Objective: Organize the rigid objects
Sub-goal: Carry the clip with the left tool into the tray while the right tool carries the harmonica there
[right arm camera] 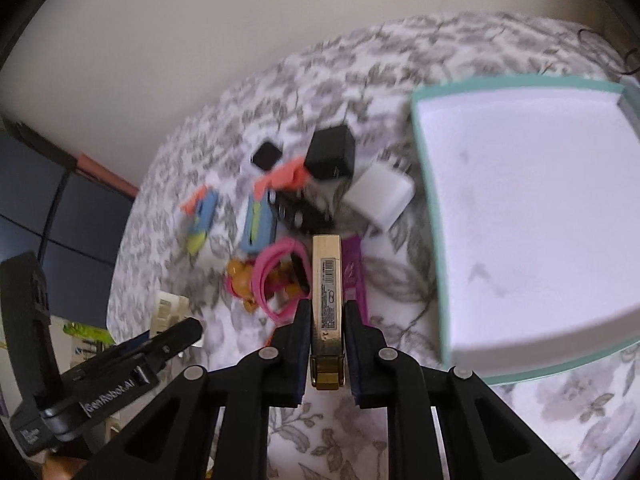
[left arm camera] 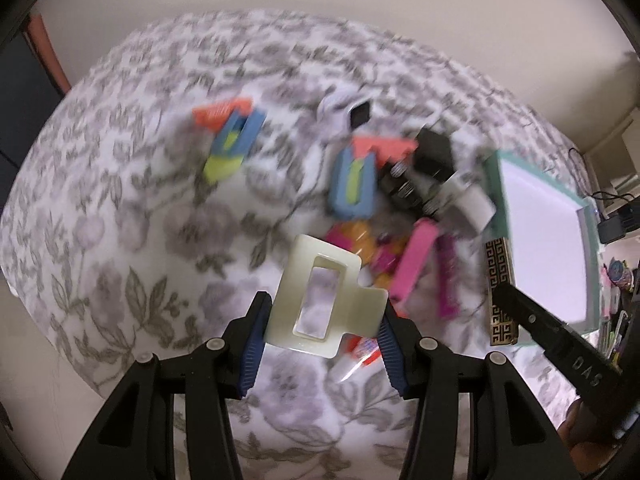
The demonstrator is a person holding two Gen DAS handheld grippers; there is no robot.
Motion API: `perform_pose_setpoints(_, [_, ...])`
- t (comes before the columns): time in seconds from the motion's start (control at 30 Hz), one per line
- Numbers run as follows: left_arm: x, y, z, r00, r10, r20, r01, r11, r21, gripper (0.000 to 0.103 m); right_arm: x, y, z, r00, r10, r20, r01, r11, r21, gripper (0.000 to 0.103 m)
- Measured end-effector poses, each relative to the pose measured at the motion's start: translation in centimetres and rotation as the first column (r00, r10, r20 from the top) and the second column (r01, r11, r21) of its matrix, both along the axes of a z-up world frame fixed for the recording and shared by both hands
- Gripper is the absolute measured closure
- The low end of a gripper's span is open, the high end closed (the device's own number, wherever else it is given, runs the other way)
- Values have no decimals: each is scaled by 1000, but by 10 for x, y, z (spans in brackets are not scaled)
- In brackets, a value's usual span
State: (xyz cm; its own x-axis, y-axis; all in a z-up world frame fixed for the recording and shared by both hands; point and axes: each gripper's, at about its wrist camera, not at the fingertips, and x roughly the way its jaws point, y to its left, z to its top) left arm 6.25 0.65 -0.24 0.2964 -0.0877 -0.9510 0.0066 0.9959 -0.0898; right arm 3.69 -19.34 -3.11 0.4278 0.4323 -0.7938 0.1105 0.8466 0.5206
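A cream hair claw clip (left arm camera: 298,268) hangs above the floral bedspread (left arm camera: 132,208), and my left gripper (left arm camera: 324,304) is shut on its lower sides. My right gripper (right arm camera: 327,306) is shut on a slim gold box (right arm camera: 326,272) with a barcode, which stands lengthwise between the pads. In the left wrist view that box shows a black key pattern (left arm camera: 500,292) beside the right gripper's finger (left arm camera: 536,324). The right wrist view has the left gripper (right arm camera: 172,336) low on the left with the clip (right arm camera: 166,312).
An open teal-rimmed box (right arm camera: 540,220) with a white inside lies at the right. Ahead lies a heap: two blue-orange-yellow toys (right arm camera: 258,220), black cubes (right arm camera: 332,152), a white charger (right arm camera: 380,196), a pink band (right arm camera: 272,272), a purple stick (right arm camera: 356,276).
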Motion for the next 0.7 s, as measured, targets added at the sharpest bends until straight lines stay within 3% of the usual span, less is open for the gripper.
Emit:
perform_pose_setpoints(0.23, [14, -52, 22, 998, -38, 42, 38, 999, -2, 50, 0, -42, 12, 992, -120, 31, 122, 990, -65, 86])
perform_pose_setpoints(0.4, [23, -100, 14, 998, -56, 35, 58, 997, -44, 50, -2, -81, 9, 974, -227, 23, 228, 964, -134, 86])
perform_pose_setpoints(0.7, [31, -185, -1, 982, -186, 44, 189, 978, -89, 50, -10, -147, 1, 921, -387, 26, 385, 903, -192, 86])
